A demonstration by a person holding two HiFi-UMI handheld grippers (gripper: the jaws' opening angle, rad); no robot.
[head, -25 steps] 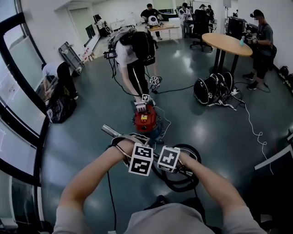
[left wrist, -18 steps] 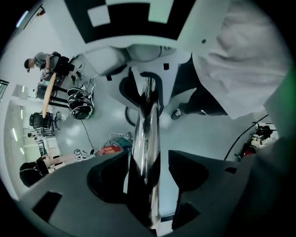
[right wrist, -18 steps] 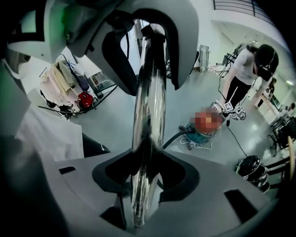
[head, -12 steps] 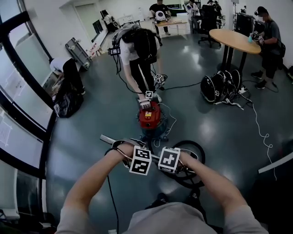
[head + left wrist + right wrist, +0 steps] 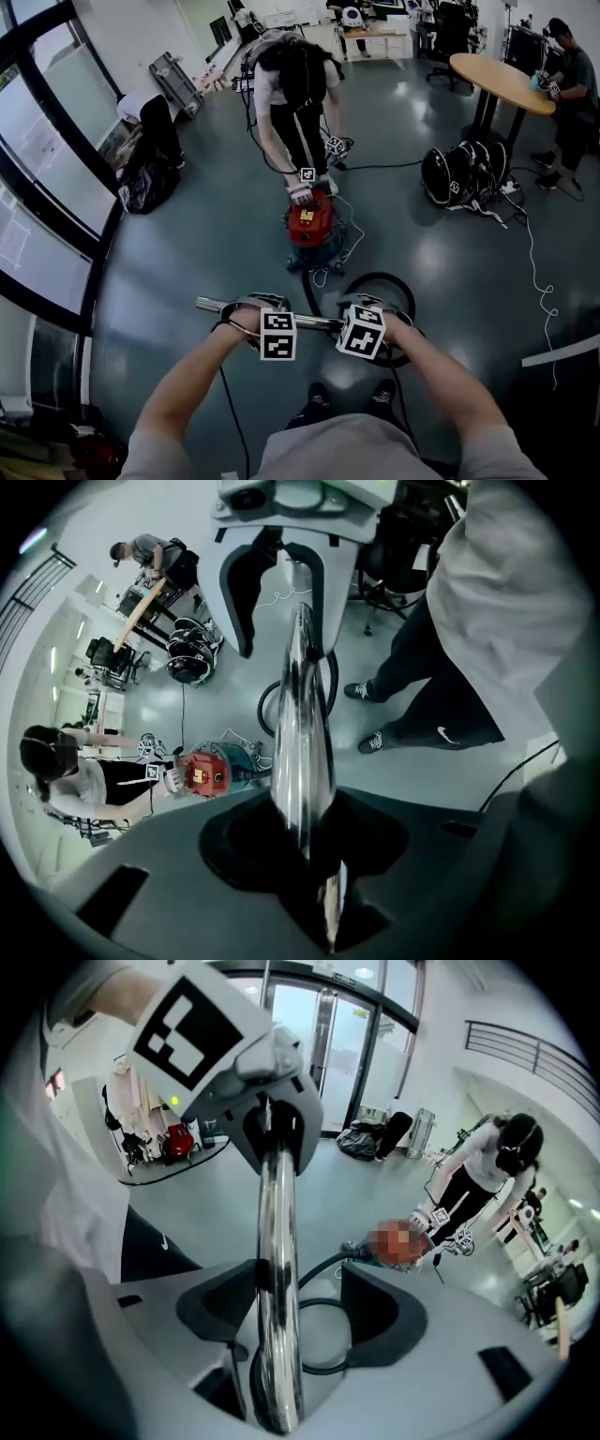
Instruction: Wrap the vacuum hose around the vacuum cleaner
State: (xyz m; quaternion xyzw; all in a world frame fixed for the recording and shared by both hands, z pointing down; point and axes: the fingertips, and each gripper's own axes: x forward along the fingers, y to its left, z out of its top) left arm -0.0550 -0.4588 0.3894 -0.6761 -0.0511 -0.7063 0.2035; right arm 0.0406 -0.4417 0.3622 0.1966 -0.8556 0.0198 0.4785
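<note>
A red canister vacuum cleaner stands on the grey floor ahead of me, and its black hose lies looped to its right. I hold the chrome wand level across my front. My left gripper is shut on the wand, which runs straight between its pads. My right gripper has just been opening. The wand lies against its left pad, with a gap to the right pad. Another person bends over the vacuum with a gripper on its top.
A round wooden table and black bags stand at the right, with a white cable trailing over the floor. A crouched person is at the left by the window wall. My feet are just below the wand.
The two marker cubes have spread apart along the wand, the right one sliding right. The wand and both grippers sit lower in the view. The vacuum now lies farther ahead of them.
</note>
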